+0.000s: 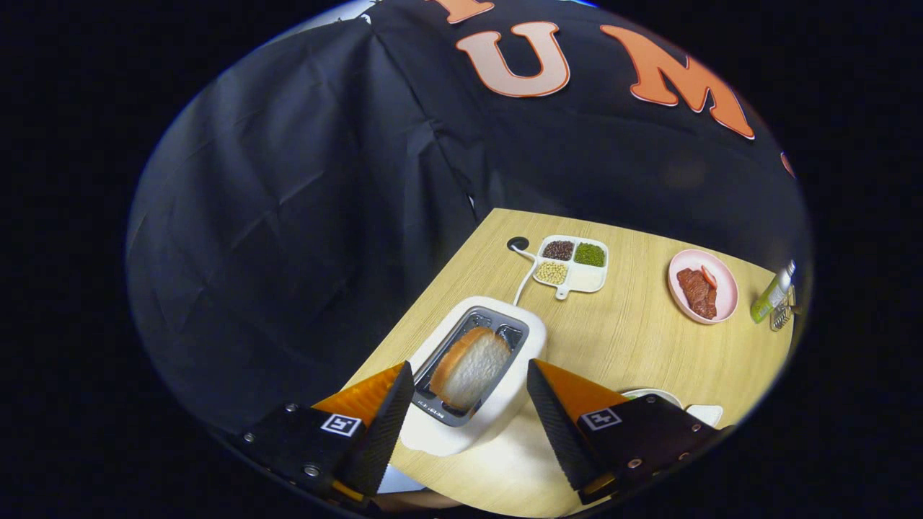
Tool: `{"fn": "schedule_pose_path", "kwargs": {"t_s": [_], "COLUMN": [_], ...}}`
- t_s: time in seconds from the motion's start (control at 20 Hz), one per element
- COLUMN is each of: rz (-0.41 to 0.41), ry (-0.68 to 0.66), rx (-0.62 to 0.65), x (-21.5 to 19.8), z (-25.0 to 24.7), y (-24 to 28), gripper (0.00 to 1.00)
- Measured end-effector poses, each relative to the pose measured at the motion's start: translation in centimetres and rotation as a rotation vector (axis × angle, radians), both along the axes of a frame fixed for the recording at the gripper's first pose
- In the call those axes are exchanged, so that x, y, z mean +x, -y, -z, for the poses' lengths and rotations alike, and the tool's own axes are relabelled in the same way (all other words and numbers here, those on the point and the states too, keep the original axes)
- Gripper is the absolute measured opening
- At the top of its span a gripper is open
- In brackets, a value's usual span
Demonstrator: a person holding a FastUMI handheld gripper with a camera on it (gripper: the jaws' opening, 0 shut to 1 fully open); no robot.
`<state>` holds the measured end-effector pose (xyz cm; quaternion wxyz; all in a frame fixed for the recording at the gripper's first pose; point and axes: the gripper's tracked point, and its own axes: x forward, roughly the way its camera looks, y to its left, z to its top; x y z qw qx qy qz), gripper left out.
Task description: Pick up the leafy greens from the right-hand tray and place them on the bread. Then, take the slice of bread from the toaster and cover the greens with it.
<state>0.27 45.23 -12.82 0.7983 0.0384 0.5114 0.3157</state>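
A white toaster (497, 404) stands on the wooden table (634, 339), and a slice of bread (472, 367) sticks up out of its slot. My gripper (470, 389) hangs open above the toaster, one finger on each side of the slice, neither touching it. Just beyond the right finger, the rim of a white plate (652, 393) peeks out with a bit of green on it; most of that plate is hidden by the finger.
Beyond the toaster sits a white divided tray (573, 265) with beans and grains, its cord running to a hole in the table. A pink plate (703, 286) with meat slices lies further right, next to a green bottle (771, 293). The black cloth wall closes off the back.
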Motion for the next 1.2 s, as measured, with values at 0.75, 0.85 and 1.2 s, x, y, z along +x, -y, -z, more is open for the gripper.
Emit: {"fn": "schedule_pose_path", "kwargs": {"t_s": [0.75,0.85,1.2], "rz": [0.044,0.060,0.086], "ry": [-0.164,-0.178,-0.164], "rx": [-0.112,-0.098,-0.057], "x": [-0.6,-0.5,-0.3], "z": [5.9,6.3,5.4], "y": [-2.3,-2.2,-1.1], "gripper": [0.54,0.42,0.13]}}
